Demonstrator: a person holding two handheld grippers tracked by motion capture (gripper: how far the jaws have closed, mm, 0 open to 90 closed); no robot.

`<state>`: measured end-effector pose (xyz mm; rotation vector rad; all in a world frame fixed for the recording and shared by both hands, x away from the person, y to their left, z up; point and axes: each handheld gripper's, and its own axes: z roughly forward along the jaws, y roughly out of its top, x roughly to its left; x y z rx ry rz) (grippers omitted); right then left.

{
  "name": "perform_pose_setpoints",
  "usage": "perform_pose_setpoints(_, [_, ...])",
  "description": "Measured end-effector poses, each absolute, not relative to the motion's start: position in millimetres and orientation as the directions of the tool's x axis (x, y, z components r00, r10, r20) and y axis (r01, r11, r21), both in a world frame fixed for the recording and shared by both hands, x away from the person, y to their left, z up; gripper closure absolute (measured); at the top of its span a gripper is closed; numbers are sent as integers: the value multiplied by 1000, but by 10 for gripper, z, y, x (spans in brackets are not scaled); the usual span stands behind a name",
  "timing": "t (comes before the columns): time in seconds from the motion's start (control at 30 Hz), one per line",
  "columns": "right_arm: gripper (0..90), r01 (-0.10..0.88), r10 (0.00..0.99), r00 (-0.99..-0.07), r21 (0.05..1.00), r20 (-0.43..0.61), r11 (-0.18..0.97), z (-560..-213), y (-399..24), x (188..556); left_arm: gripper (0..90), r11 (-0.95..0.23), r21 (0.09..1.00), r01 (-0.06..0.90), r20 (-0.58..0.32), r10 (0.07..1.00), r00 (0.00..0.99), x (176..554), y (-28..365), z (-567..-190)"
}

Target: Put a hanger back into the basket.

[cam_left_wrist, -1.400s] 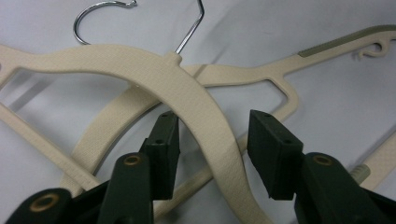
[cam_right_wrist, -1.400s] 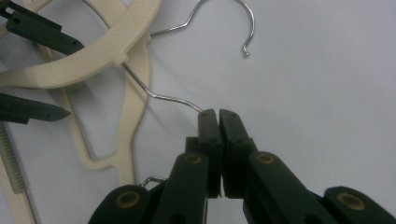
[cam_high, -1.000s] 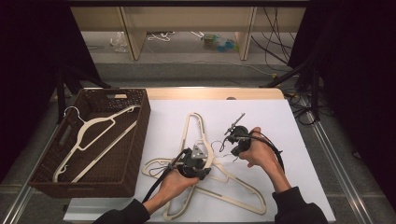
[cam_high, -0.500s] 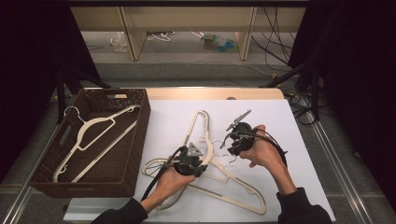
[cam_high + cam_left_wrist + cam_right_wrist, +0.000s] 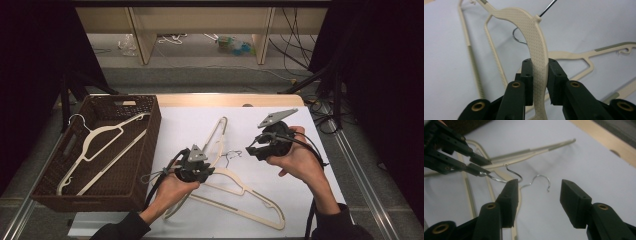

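Left gripper [image 5: 540,82] clamps the cream hanger's [image 5: 534,37] shoulder; right gripper [image 5: 537,202], jaws just opening, empty, hook [image 5: 540,181] at twelve o'clock.

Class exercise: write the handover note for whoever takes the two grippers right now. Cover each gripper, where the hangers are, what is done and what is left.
Left gripper: jaws shut on a cream plastic hanger with a wire hook, raised off the white table sheet.
Right gripper: jaws have just been opening, nothing between them, held above the sheet.
Second cream hanger lies on the sheet.
Done: one cream hanger lies in the brown woven basket.
Left, probably: two hangers into the basket.
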<state>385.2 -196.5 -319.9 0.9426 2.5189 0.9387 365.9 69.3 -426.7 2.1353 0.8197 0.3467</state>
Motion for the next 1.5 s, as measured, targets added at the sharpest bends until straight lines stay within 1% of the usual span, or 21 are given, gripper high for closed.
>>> perform_pose_setpoints(0.03, [470,460,673,-739,697,-44,551,-3115,-2008,3803,791,-464,768,442,-31,662,749,3655,727,-4232])
perform_pose_setpoints(0.13, [470,448,675,-736,715,-45,536,-3059,-2055,3767,811,-461,778,428,-7,674,738,3656,842,-4138])
perform_pose_setpoints(0.3, [470,460,683,-729,710,-41,534,-3037,-2140,3761,862,-425,792,439,-19,701,712,3708,1021,-4072])
perform_pose_setpoints(0.37, [470,464,686,-727,710,-36,529,-3051,-2152,3764,864,-383,802,459,-64,709,703,3725,1053,-4073])
perform_pose_setpoints(0.43, [470,462,679,-733,701,-44,544,-3070,-2167,3771,864,-390,797,461,-69,700,711,3737,1078,-4060])
perform_pose_setpoints(0.47, [470,467,691,-722,706,-43,532,-3091,-2163,3766,864,-380,802,461,-69,707,704,3738,1074,-4063])
perform_pose_setpoints(0.5, [470,473,681,-731,696,-32,540,-3095,-2180,3772,864,-363,803,473,-97,703,705,3751,1090,-4059])
perform_pose_setpoints(0.63, [463,457,676,-736,710,-36,536,-3161,-2198,3754,864,-360,804,474,-96,708,700,3761,1111,-4053])
perform_pose_setpoints(0.73, [454,469,674,-738,701,-22,537,-3193,-2222,3733,864,-354,804,477,-100,711,696,3770,1129,-4060])
perform_pose_setpoints(0.77, [453,461,673,-739,707,-29,537,-3254,-2250,3715,864,-356,801,481,-107,707,700,3770,1140,-4062])
perform_pose_setpoints(0.93, [451,482,668,-744,684,-11,548,-3359,-2299,3656,864,-353,796,491,-117,707,697,3773,1154,-4083])
perform_pose_setpoints(0.97, [451,469,661,-750,685,-25,558,-3418,-2318,3641,864,-353,794,495,-116,711,694,3784,1166,-4092])
perform_pose_setpoints(1.0, [451,483,657,-754,667,-12,567,-3420,-2334,3630,863,-351,792,499,-122,710,694,3792,1170,-4101])
perform_pose_setpoints(1.03, [451,477,659,-752,674,-19,564,-3445,-2341,3625,863,-350,791,503,-125,711,692,3798,1171,-4111])
perform_pose_setpoints(1.1, [450,492,660,-752,663,-3,564,-3455,-2356,3614,861,-349,790,504,-129,709,693,3805,1174,-4115])
perform_pose_setpoints(1.2, [450,486,657,-754,668,-7,564,-3468,-2372,3615,852,-352,789,503,-126,708,695,3824,1163,-4112])
perform_pose_setpoints(1.23, [449,496,663,-748,661,-2,562,-3471,-2376,3607,850,-358,791,497,-115,710,695,3834,1138,-4117])
perform_pose_setpoints(1.3, [449,480,659,-752,676,-11,559,-3493,-2374,3615,845,-371,783,499,-111,705,700,3853,1112,-4129])
perform_pose_setpoints(1.37, [449,482,659,-752,675,-9,559,-3496,-2370,3612,811,-372,779,506,-115,708,697,3876,1081,-4153])
perform_pose_setpoints(1.43, [449,482,658,-753,674,-7,559,-3495,-2371,3611,827,-388,773,502,-101,705,701,3889,1080,-4156])
perform_pose_setpoints(1.5, [449,481,657,-754,675,-7,559,-3494,-2374,3612,828,-371,777,508,-116,709,695,3930,1052,-4159])
